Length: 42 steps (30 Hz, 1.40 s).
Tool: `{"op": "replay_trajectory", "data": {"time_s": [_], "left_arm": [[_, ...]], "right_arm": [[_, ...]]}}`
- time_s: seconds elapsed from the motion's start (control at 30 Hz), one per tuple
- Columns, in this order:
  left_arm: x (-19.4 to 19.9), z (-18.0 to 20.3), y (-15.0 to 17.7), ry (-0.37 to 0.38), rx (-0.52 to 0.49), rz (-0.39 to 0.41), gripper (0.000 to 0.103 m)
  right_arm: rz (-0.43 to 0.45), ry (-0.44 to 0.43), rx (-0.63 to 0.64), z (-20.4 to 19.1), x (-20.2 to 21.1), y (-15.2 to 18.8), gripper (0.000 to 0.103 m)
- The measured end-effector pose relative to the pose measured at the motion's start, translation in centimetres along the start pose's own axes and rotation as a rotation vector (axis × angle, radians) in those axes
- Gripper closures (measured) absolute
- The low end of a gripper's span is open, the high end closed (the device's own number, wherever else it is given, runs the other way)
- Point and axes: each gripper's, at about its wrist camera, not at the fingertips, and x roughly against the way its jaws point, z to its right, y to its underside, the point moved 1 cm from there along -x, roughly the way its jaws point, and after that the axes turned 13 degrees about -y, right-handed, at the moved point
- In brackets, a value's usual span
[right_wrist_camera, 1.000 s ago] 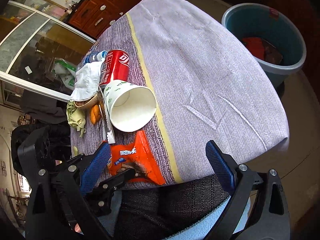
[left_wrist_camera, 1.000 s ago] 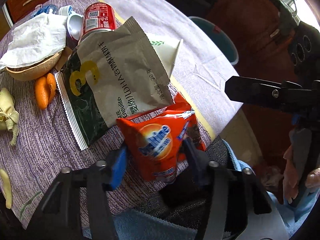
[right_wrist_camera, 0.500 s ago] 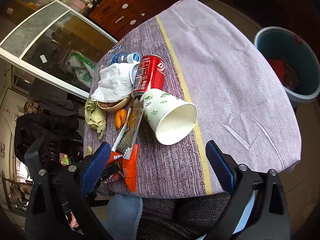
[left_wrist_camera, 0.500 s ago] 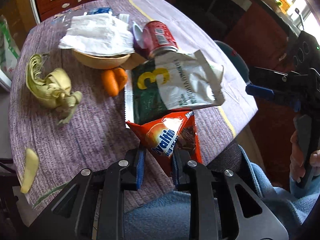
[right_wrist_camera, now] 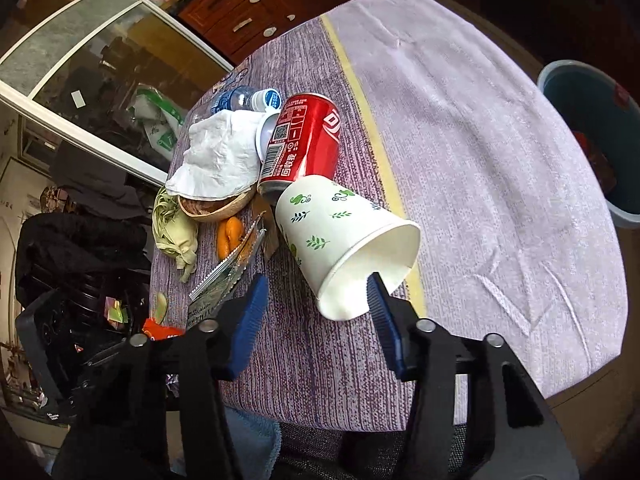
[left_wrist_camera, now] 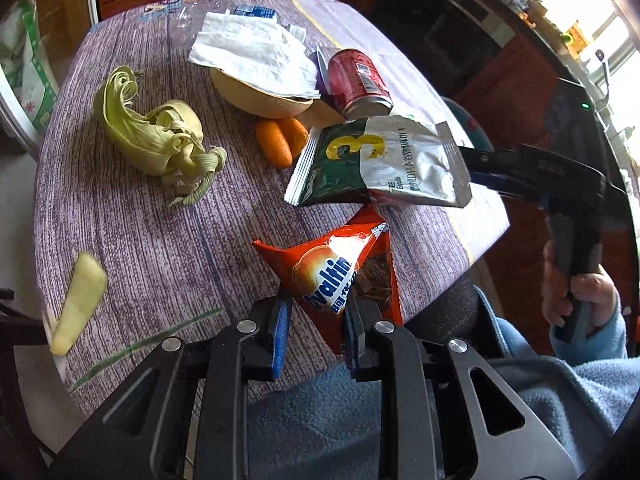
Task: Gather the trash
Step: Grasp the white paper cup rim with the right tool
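The left tool (left_wrist_camera: 316, 320) pinches a glossy orange snack packet (left_wrist_camera: 340, 272), crinkled and triangular, low in the frame's centre, lifted off the woven purple tabletop (left_wrist_camera: 140, 232). Above it lies a flat foil pouch (left_wrist_camera: 380, 164) with serrated edge, and a red metal can (left_wrist_camera: 358, 80) on its side. The right tool (right_wrist_camera: 316, 300) is spread open, one finger (right_wrist_camera: 380, 300) inside a tipped paper cup's (right_wrist_camera: 348, 240) round mouth
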Motion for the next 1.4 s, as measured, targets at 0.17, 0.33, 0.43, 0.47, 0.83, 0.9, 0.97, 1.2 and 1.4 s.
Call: {"op": "replay_trajectory", "data": {"time_s": [0.17, 0.33, 0.43, 0.47, 0.83, 0.9, 0.97, 1.2, 1.4], "left_arm": [[2.2, 0.4, -0.1, 0.010, 0.003, 0.036, 0.080], [3.9, 1.3, -1.7, -0.037, -0.015, 0.091, 0.080], [3.5, 2.5, -3.4, -0.035, -0.028, 0.107, 0.080], [3.2, 3.0, -3.9, -0.035, -0.033, 0.110, 0.080], [0.4, 9.2, -8.1, -0.028, -0.153, 0.107, 0.080], [-0.1, 9.0, -8.0, -0.042, -0.152, 0.096, 0.080], [-0.7, 8.8, -8.0, -0.048, -0.149, 0.083, 0.080], [-2.4, 8.6, -8.1, -0.050, -0.149, 0.047, 0.080], [-3.6, 9.0, -8.0, -0.035, -0.162, 0.024, 0.079]], "right_arm": [[-0.004, -0.053, -0.023, 0.0, -1.0, -0.3, 0.095], [0.075, -0.043, -0.013, 0.1, 2.1, -0.4, 0.098], [0.129, -0.059, -0.038, 1.0, 4.4, -0.5, 0.098], [0.145, -0.065, -0.047, 1.3, 5.2, -0.5, 0.098], [0.167, -0.108, -0.100, 4.1, 7.4, -0.5, 0.094], [0.158, -0.118, -0.134, 4.8, 7.0, -0.1, 0.094], [0.160, -0.114, -0.131, 5.1, 7.1, 0.1, 0.087], [0.201, -0.123, -0.110, 4.5, 8.5, -0.1, 0.065], [0.205, -0.059, -0.053, 4.1, 8.9, -0.9, 0.039]]}}
